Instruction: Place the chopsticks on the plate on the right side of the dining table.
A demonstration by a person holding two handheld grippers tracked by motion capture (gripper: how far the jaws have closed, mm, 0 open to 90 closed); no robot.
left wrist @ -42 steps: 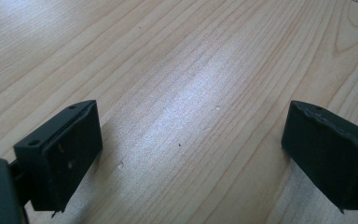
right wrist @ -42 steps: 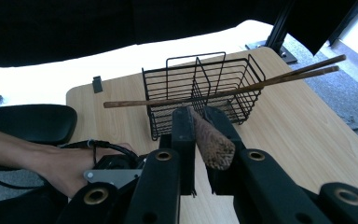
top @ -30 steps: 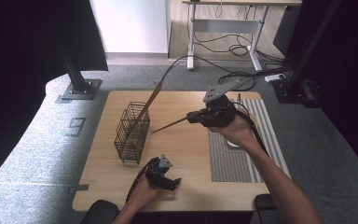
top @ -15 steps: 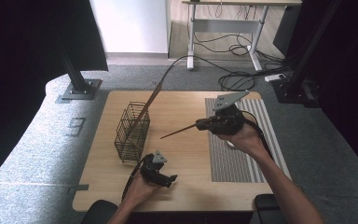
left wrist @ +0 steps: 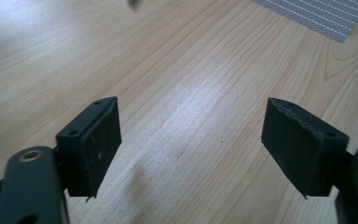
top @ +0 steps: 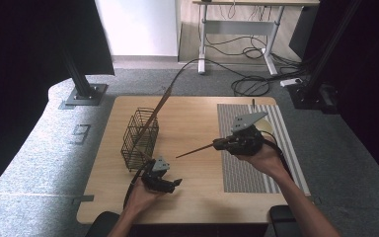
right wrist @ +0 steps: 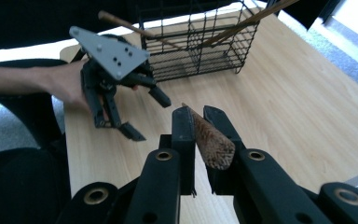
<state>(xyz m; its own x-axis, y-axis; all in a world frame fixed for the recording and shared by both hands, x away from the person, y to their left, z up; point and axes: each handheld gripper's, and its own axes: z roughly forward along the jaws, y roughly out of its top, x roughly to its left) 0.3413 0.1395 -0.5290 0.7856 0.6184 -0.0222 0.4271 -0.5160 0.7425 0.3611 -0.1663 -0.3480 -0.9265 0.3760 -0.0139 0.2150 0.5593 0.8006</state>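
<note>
Right tool (right wrist: 198, 122) clamps wooden stick (right wrist: 208, 138) (tip leftward).

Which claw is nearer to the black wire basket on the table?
Left. The left claw sits open just in front of the wire basket, near its corner. The right claw, shut on a wooden stick, is farther off toward the striped mat.

My left gripper (top: 170, 182) sits low near my edge, jaws spread wide apart and empty, my left hand (top: 143, 192) wrapped under it. My right gripper (top: 217, 144) is raised farther out, pointing left, jaws pinched close together, my right hand (top: 264, 159) gripping from behind, forearm angled inward.
</note>
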